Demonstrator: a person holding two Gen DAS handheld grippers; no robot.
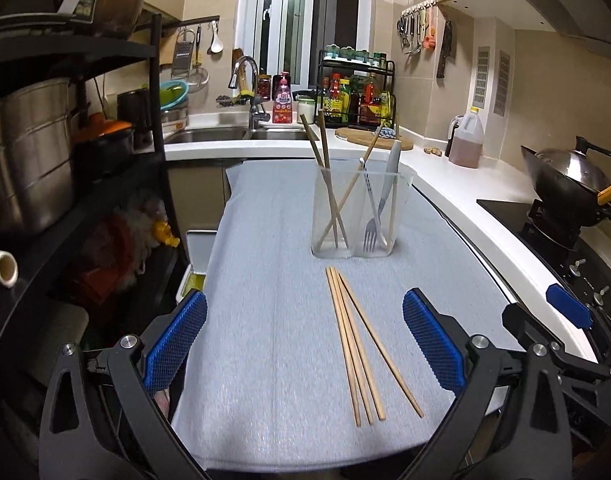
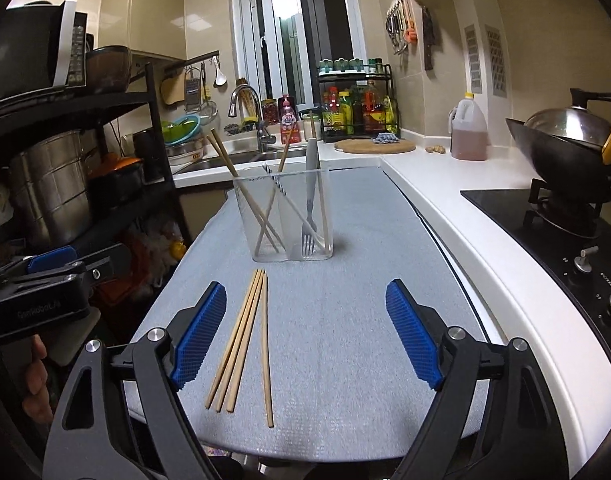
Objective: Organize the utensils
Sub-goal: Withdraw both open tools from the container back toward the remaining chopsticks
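Note:
Several wooden chopsticks [image 1: 359, 346] lie loose on the grey mat [image 1: 273, 264], also in the right wrist view [image 2: 243, 340]. Behind them stands a clear two-part holder [image 1: 355, 210] [image 2: 287, 216]. Its left part holds chopsticks [image 1: 329, 184]. Its right part holds a fork [image 1: 371, 232] [image 2: 308, 232], a grey-handled utensil [image 1: 393, 160] and a chopstick. My left gripper [image 1: 303, 344] is open and empty, low over the mat's near end. My right gripper [image 2: 305, 332] is open and empty, with the loose chopsticks between its pads [image 2: 199, 336], nearer the left one.
A black shelf rack [image 1: 65, 168] with pots stands left. A sink [image 1: 225, 134] and bottle rack [image 1: 357, 94] are behind. A white counter [image 2: 485, 248], oil jug [image 2: 468, 132], stove and wok [image 2: 565, 148] are right. The other gripper shows at each view's edge [image 1: 569, 308] [image 2: 45, 276].

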